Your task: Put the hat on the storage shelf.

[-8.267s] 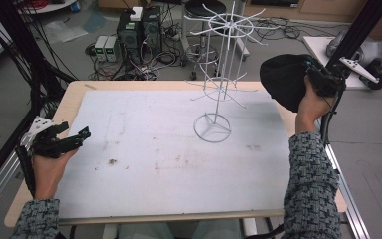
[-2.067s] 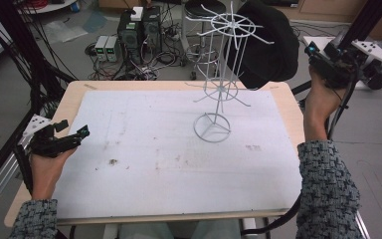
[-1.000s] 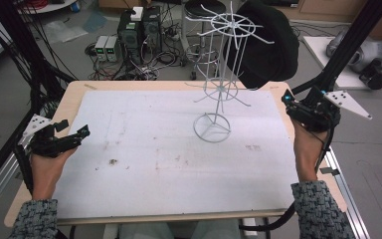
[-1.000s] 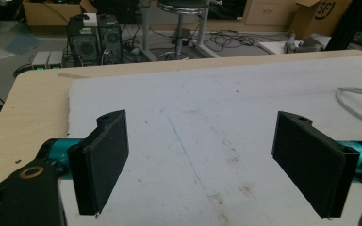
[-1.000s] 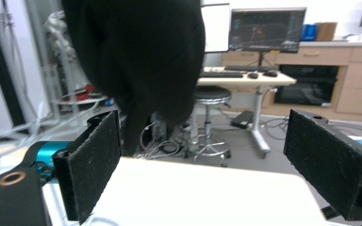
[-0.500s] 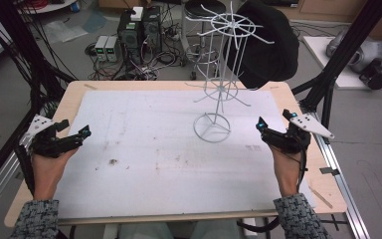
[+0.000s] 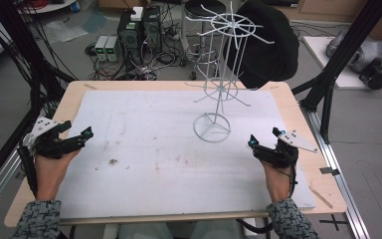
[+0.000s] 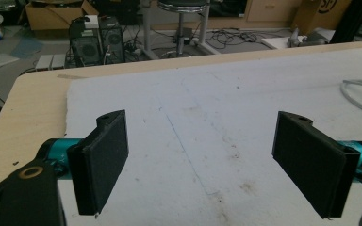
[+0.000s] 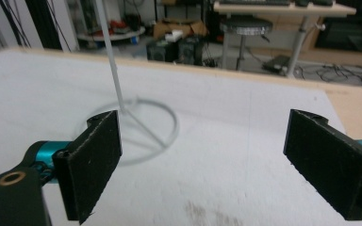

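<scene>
A white wire display stand (image 7: 218,89) rises from its ring base (image 7: 212,128) on the white mat, right of centre. A black hat (image 7: 268,45) hangs on the stand's upper right arms. My right gripper (image 7: 264,138) rests low over the mat's right side, to the right of the base and apart from it. Its own view shows the right gripper (image 9: 217,165) open and empty, with the ring base (image 9: 136,129) just past the left jaw. My left gripper (image 7: 77,132) sits at the mat's left edge. The left gripper (image 8: 207,169) is open with nothing between its pads.
The white mat (image 7: 154,149), with small brown stains, covers a wooden table (image 7: 298,109). Black frame posts (image 7: 338,64) stand at both sides. Computer towers (image 7: 139,25), cables and a stool (image 7: 199,10) are on the floor behind the table.
My right gripper left the black hat hanging on the stand's upper right and came down, empty, to the table's right side. The left gripper has barely moved.
</scene>
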